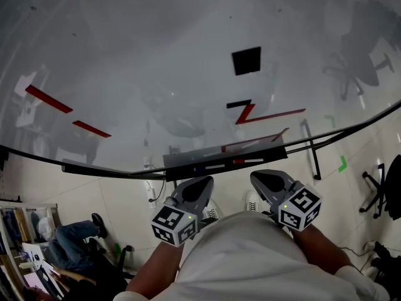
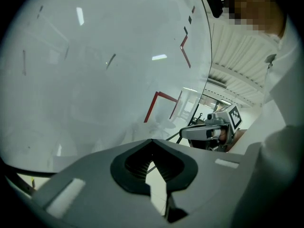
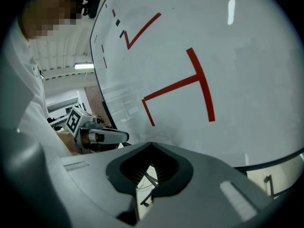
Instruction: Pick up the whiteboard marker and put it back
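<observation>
1. Along the bottom edge of the whiteboard (image 1: 156,55) runs a dark tray (image 1: 182,162). The whiteboard marker (image 1: 216,165) seems to lie in it as a thin pale stick, though it is too small to be sure of.
2. Near the person's body, the left hand-held gripper (image 1: 202,184) and the right hand-held gripper (image 1: 262,178) hang side by side, just short of the tray. Each has its jaws together and nothing between them.
3. No pick-up has begun, so I judge the reach to be the step in hand.
4. To do it well, part the jaws of one gripper before it gets to the tray.
5. Come in across the marker's barrel, not along it, and close at mid-length so that it stays level.
6. Lift it straight away from the ledge, keeping clear of the red lines (image 1: 266,115) on the board.
</observation>
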{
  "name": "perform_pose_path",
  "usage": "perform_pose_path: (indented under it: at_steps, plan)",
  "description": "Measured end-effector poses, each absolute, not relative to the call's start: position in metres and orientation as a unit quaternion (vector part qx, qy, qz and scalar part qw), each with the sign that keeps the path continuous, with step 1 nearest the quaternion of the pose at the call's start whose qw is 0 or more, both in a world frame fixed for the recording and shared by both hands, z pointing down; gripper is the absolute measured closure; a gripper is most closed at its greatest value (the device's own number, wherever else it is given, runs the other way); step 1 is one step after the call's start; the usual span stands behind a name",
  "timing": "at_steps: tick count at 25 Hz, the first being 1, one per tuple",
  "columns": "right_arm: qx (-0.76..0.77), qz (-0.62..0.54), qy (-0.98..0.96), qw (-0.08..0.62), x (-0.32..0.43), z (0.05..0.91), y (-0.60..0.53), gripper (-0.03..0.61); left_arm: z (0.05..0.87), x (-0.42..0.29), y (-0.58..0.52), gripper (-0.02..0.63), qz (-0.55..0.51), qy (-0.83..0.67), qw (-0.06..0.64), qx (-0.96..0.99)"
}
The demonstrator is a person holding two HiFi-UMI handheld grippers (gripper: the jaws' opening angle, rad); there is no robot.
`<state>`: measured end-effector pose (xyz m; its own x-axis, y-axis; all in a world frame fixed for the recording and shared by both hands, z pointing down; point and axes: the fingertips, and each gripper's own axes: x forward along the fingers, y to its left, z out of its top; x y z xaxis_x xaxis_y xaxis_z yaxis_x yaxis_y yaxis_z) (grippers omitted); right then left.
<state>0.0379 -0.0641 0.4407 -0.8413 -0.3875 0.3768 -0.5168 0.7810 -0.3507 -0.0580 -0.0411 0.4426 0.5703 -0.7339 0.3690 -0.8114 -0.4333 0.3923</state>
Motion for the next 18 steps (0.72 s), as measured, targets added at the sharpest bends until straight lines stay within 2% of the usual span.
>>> perform_pose_path:
  at_steps: [18]
  plan:
    - [0.261,0.224,-0.927,0.147,0.0344,0.4384,-0.0566,0.577,0.4405,-0.0572,-0.0291,0.597,0.065,-0.446,0.272,0.85]
